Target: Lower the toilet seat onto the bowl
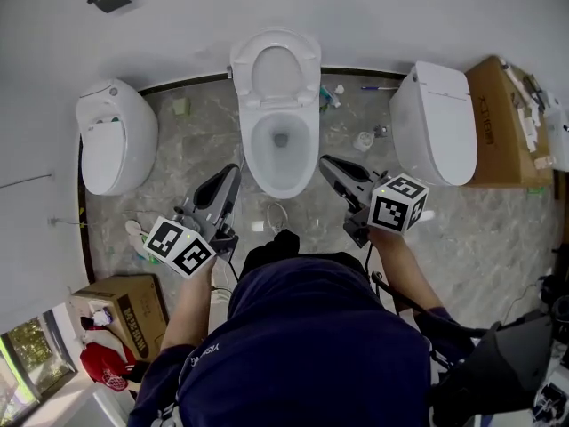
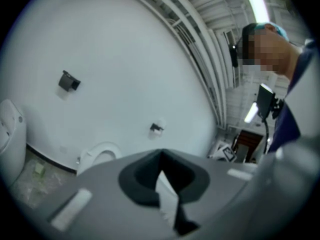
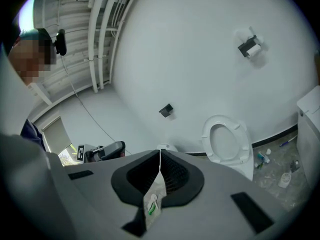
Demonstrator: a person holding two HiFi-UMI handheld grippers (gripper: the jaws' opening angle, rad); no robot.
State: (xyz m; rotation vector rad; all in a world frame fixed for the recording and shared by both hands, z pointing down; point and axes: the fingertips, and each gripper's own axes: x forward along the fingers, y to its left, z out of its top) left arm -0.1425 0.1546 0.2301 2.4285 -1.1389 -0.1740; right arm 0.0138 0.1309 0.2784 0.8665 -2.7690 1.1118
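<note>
item: toilet seat (image 1: 276, 68), upper centre of frame, raised against the wall above the bowl (image 1: 281, 149). likely rigid, light, hinged plastic (may slam); take by top rim. left gripper (image 1: 234, 173), right gripper (image 1: 325, 162): both clenched, empty.

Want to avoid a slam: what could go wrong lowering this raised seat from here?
The left gripper and right gripper are shut, away from the seat; closed fingers could slip off its rim, letting it slam onto the bowl. A low reach could knock the bottles beside the bowl.
</note>
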